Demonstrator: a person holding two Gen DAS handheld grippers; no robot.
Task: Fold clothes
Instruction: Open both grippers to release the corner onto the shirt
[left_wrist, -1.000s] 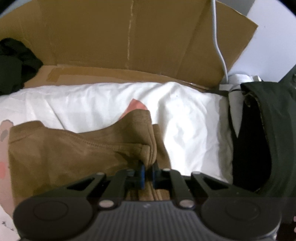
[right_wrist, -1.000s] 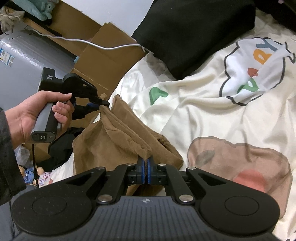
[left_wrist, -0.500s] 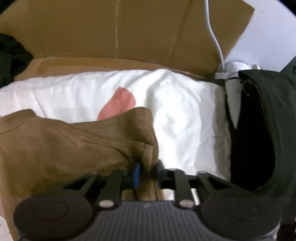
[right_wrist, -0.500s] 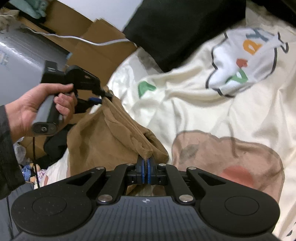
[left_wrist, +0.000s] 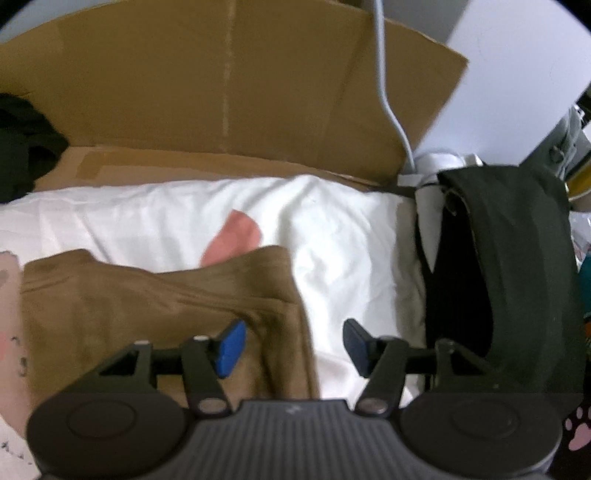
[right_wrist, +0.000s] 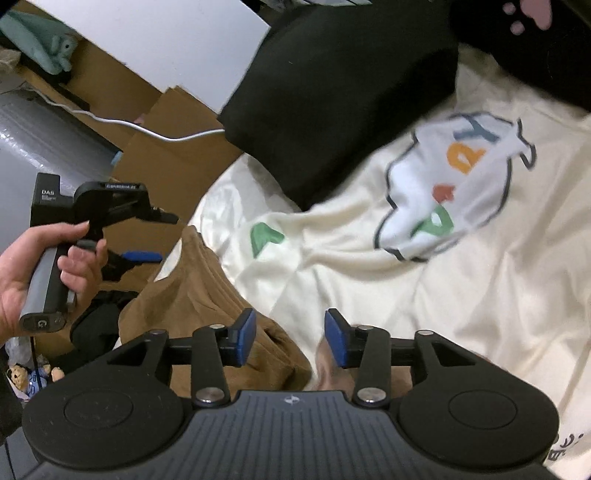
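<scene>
A brown garment (left_wrist: 155, 306) lies folded on the white printed bed sheet (left_wrist: 343, 236); it also shows in the right wrist view (right_wrist: 195, 299). My left gripper (left_wrist: 293, 345) is open, its blue pads apart just above the garment's right edge. My right gripper (right_wrist: 289, 341) is open too, over the garment's near corner. Neither holds anything. The left gripper also shows in the right wrist view (right_wrist: 155, 236), held in a hand beside the garment's far end.
Cardboard (left_wrist: 229, 92) stands behind the bed, with a white cable (left_wrist: 384, 74) hanging over it. A black garment (left_wrist: 498, 288) lies at the right of the sheet. A black pillow (right_wrist: 332, 96) rests at the head of the sheet (right_wrist: 443, 258).
Both grippers were shut on the brown garment's corners; both have opened and let it go. The garment has dropped onto the sheet.
</scene>
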